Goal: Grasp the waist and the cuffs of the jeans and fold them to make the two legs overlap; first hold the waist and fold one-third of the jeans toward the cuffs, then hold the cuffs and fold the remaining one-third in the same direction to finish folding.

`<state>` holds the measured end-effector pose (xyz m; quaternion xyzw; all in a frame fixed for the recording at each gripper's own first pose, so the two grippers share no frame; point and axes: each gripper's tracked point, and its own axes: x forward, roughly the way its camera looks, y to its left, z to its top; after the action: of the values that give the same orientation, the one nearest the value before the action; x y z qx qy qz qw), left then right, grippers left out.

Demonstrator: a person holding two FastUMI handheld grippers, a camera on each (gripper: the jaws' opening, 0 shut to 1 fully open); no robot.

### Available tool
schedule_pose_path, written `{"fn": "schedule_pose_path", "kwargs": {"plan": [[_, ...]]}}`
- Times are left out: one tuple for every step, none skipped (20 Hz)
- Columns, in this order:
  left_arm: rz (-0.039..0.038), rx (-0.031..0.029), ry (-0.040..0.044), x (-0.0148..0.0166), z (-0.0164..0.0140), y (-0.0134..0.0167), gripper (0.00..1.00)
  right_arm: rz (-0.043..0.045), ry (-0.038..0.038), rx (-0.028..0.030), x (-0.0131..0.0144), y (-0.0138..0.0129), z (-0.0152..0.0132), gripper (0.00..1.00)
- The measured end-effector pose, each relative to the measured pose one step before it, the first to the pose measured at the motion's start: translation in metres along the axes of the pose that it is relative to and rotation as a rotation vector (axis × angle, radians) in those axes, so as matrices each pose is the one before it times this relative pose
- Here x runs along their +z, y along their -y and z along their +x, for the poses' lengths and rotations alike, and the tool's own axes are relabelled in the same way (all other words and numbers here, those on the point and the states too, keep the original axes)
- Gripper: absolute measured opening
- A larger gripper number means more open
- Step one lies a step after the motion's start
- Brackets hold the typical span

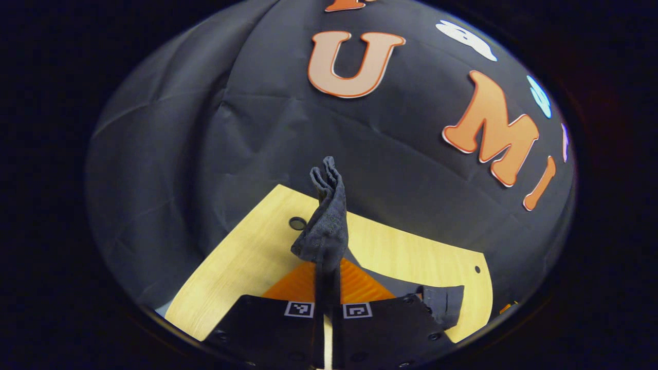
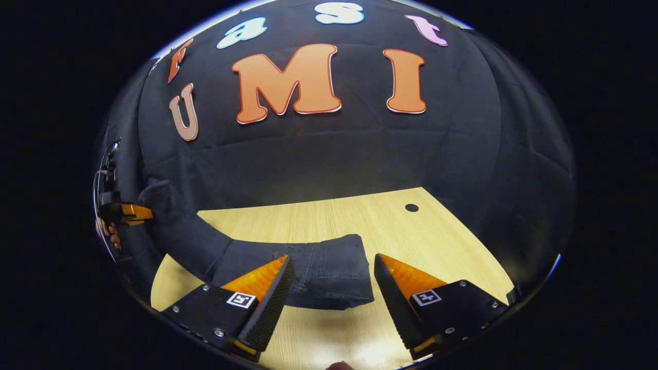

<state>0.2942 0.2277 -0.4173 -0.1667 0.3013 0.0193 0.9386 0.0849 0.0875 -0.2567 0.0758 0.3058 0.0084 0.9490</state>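
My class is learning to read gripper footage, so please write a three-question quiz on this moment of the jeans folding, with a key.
1. True or false: the left claw is shut on a bunch of the jeans.
2. The right claw is: A) open, fingers either side of the jeans' end lying on the table; B) shut on the jeans; C) lifted clear above the booth wall.
3. Fill in: in the right gripper view, the jeans run from the table up toward the other ____ at far left.

Key: 1 true; 2 A; 3 claw.
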Motion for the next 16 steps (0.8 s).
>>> {"fn": "schedule_pose_path", "kwargs": {"plan": [[0.00945, -0.01299, 0.00298, 0.00179, -0.00473, 0.00726, 0.06, 0.00405, 0.00194, 0.00316, -0.00012, 0.00437, -0.00014, 0.94], [0.01011, -0.01464, 0.00220, 0.00065, -0.00364, 0.01234, 0.06, 0.00388, 0.00161, 0.00134, 0.00034, 0.00331, 0.00020, 0.95], [0.01109, -0.00961, 0.00208, 0.00136, -0.00162, 0.01170, 0.06, 0.00323, 0.00095, 0.00313, 0.00009, 0.00397, 0.00093, 0.95], [0.01158, -0.01477, -0.00111, -0.00218, 0.00168, 0.02137, 0.06, 0.00185, 0.00047, 0.00149, 0.00047, 0.00433, 0.00020, 0.94], [0.01295, -0.01019, -0.00140, 0.00063, -0.00314, 0.01413, 0.06, 0.00248, 0.00278, -0.00102, 0.00038, 0.00485, 0.00011, 0.95], [0.01252, -0.01972, -0.00120, 0.00026, -0.00075, 0.01688, 0.06, 0.00443, 0.00080, 0.00257, 0.00037, 0.00453, -0.00067, 0.95], [0.01302, -0.01143, -0.00268, 0.00024, -0.00020, 0.01256, 0.06, 0.00434, 0.00015, -0.00106, -0.00066, 0.00588, 0.00135, 0.94], [0.02095, -0.01442, -0.00158, -0.00101, 0.00103, 0.01480, 0.06, 0.00444, 0.00151, 0.00145, -0.00004, 0.00436, -0.00028, 0.94], [0.01899, -0.01098, -0.00592, -0.00183, -0.00018, 0.01463, 0.06, 0.00377, -0.00061, -0.00211, -0.00018, 0.00538, 0.00063, 0.95], [0.01011, -0.01334, -0.00489, -0.00051, 0.00242, 0.01383, 0.06, 0.00433, -0.00175, 0.00115, -0.00027, 0.00566, 0.00128, 0.95], [0.01239, -0.01067, -0.00709, -0.00121, 0.00296, 0.01387, 0.06, 0.00300, -0.00307, 0.00159, -0.00025, 0.00497, 0.00096, 0.95], [0.01227, -0.00811, -0.00670, -0.00188, 0.00367, 0.01459, 0.06, 0.00107, 0.00025, 0.00019, 0.00096, 0.00556, 0.00094, 0.95], [0.01371, -0.00751, -0.01018, -0.00204, 0.00318, 0.01326, 0.06, 0.00053, 0.00012, 0.00065, 0.00104, 0.00568, 0.00234, 0.95], [0.01199, -0.00533, -0.01150, -0.00361, 0.00514, 0.01167, 0.07, 0.00127, -0.00041, -0.00195, 0.00146, 0.00587, 0.00158, 0.95], [0.01419, -0.00489, -0.01231, -0.00350, 0.00448, 0.01213, 0.07, 0.00392, -0.00177, 0.00212, 0.00048, 0.00640, 0.00229, 0.95], [0.01382, -0.00167, -0.01207, -0.00315, 0.00827, 0.01214, 0.07, 0.00539, -0.00121, -0.00250, 0.00088, 0.00645, 0.00300, 0.95]]}}
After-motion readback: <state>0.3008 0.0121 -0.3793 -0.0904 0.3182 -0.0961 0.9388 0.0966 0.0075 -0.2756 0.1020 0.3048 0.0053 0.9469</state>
